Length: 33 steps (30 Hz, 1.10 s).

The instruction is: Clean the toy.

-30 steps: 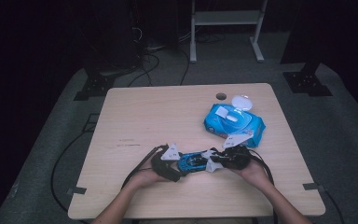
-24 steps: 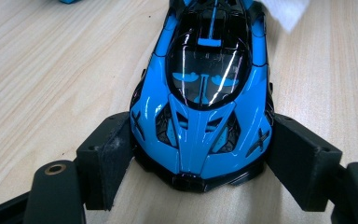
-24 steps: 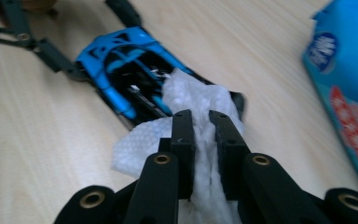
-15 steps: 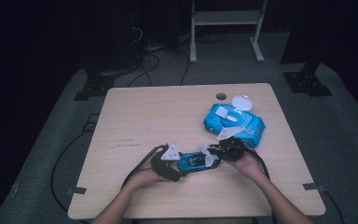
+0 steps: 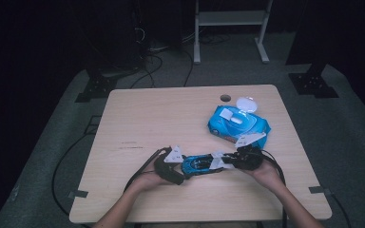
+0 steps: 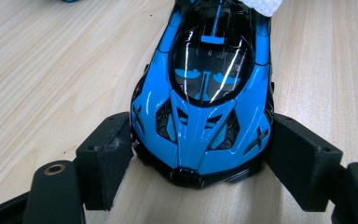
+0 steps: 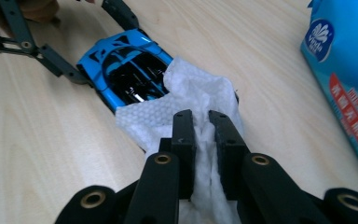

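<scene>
The left gripper [image 6: 200, 154] clamps the blue toy car's [image 6: 207, 93] nose on the table [image 5: 171, 118]; the right gripper [image 7: 203, 135] pinches a white wipe [image 7: 186, 102] over its far end. Wiping seems underway, the near half untouched.

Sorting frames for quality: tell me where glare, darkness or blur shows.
High view: table lit, floor around it dark, picture soft. Left gripper view: streaks of glare on the car windshield, otherwise sharp. Right gripper view: wipe bright, near jaws slightly blurred.
</scene>
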Available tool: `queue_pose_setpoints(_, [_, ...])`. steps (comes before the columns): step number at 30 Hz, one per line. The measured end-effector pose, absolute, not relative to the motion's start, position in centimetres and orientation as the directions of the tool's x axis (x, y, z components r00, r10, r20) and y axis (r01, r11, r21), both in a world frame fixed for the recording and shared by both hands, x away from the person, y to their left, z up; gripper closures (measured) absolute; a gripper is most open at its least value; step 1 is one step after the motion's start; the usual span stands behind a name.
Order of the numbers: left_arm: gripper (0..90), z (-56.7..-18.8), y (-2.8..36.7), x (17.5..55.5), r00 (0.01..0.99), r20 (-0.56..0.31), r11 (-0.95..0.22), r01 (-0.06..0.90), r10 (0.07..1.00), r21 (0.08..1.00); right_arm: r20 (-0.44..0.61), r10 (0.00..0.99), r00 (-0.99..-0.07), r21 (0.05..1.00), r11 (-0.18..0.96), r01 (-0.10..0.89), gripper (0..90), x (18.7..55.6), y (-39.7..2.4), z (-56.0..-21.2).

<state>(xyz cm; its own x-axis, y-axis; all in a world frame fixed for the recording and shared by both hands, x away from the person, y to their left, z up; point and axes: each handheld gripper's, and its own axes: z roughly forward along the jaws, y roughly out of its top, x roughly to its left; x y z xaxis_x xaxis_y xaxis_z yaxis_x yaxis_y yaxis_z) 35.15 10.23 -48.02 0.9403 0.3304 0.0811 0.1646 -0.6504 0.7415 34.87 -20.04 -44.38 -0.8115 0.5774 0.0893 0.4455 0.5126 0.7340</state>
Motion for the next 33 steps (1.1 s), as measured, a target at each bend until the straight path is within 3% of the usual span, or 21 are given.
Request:
queue_pose_setpoints(9, [25.2,-48.1,10.2,35.3,0.941,0.074,-0.646,0.168,0.330,0.745,0.093,0.588,-0.803,0.760,0.480,0.439,80.6,35.3,-19.7,-43.8])
queue_pose_setpoints(17, [25.1,-48.1,10.4,35.3,0.940,0.075,-0.647,0.169,0.333,0.744,0.087,0.548,-0.832,0.737,0.526,0.424,80.6,37.9,-14.7,-44.7])
queue_pose_setpoints(20, [25.1,-48.1,10.3,35.3,0.941,0.070,-0.646,0.173,0.332,0.744,0.108,0.554,-0.826,0.734,0.516,0.442,80.6,38.2,-15.1,-44.7])
queue_pose_setpoints(21, [25.1,-48.1,10.2,35.3,0.940,0.069,-0.644,0.173,0.333,0.745,0.096,0.595,-0.798,0.741,0.492,0.457,80.6,38.1,-16.8,-44.3])
queue_pose_setpoints(27, [25.1,-48.1,10.2,35.3,0.939,0.067,-0.640,0.177,0.338,0.748,0.112,0.636,-0.764,0.771,0.429,0.471,80.7,37.2,-20.4,-42.7])
queue_pose_setpoints(33, [25.1,-48.1,10.2,35.4,0.939,0.061,-0.638,0.181,0.338,0.748,0.160,0.593,-0.789,0.783,0.410,0.467,80.7,35.4,-21.0,-42.6])
